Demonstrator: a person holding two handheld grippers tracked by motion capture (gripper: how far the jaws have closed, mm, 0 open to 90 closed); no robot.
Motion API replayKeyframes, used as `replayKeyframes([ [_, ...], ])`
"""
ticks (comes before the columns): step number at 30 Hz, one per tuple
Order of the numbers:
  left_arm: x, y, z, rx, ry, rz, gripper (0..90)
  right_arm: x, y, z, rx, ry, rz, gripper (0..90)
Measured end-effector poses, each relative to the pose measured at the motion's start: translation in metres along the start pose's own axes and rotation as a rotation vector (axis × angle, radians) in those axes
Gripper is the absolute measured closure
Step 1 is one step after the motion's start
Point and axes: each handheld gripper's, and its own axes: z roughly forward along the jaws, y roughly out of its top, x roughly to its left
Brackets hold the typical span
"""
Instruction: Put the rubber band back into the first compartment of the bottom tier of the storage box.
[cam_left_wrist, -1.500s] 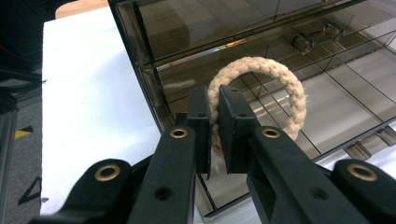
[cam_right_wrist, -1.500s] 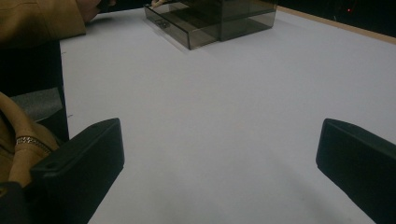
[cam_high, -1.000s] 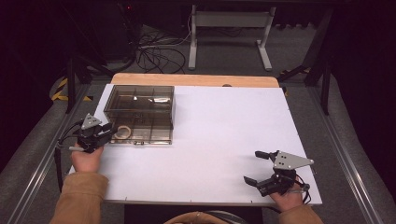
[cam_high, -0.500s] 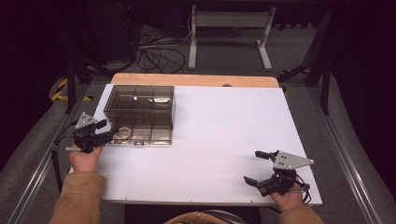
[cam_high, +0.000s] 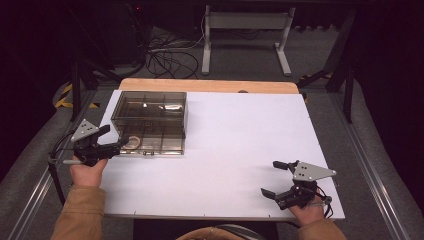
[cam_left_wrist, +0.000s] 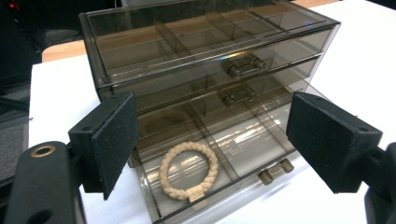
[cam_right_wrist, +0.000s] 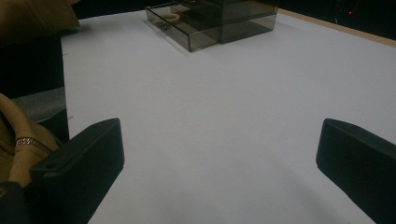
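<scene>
One braided cream bracelet (cam_left_wrist: 188, 170), a closed ring with a small tag, lies flat in the pulled-out bottom drawer (cam_left_wrist: 224, 186) of one smoky clear plastic organizer (cam_left_wrist: 205, 56) with three drawer tiers. It sits just ahead of the left gripper (cam_left_wrist: 212, 140), below its jaws, which have just been opening and stand apart on nothing. The right gripper (cam_high: 280, 177) rests well apart on the white table (cam_high: 240, 140), jaws wide.
</scene>
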Motion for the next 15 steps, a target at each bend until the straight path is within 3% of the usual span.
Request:
replayKeyframes([
  [5, -0.006, 0.004, -0.004, -0.01, -0.009, 0.015, 16.2, 0.0, 0.0, 0.0, 0.0, 0.001, -0.002, 1.7],
  [15, -0.031, 0.006, -0.016, -0.039, -0.083, 0.066, 14.0, 0.0, 0.001, -0.001, -0.005, 0.001, -0.003, 1.7],
])
